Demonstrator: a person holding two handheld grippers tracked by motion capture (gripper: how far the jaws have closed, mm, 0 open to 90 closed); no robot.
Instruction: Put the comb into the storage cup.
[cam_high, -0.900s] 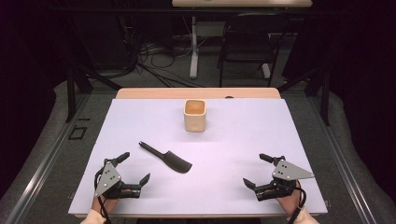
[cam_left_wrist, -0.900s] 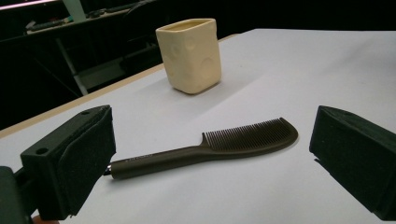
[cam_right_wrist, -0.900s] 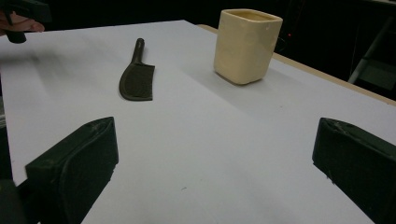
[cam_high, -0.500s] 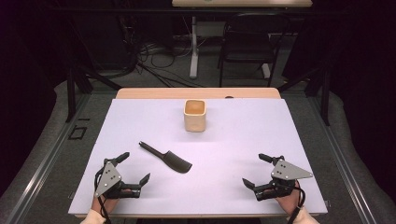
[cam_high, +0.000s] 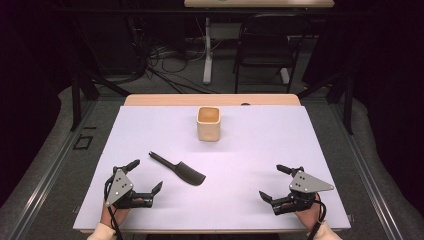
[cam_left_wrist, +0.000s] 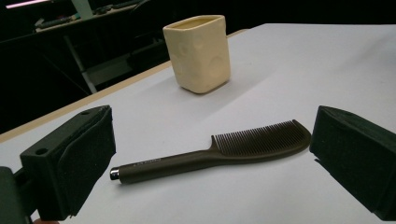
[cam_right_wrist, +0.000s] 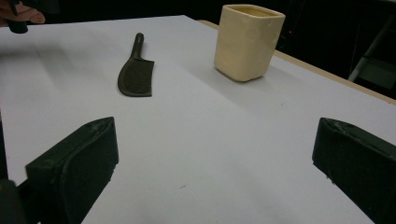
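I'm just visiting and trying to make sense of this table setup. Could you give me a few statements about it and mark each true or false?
1. The comb lies flat on the table. True.
2. The comb stands inside the cup. False: it lies apart from the cup, nearer the person.
3. The left gripper is open and holds nothing. True.
4. The right gripper is clamped on the cup. False: it is open, far from the cup.

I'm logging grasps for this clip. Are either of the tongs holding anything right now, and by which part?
Nothing is held. The left tongs and right tongs both stand open, and the comb lies untouched on the table.
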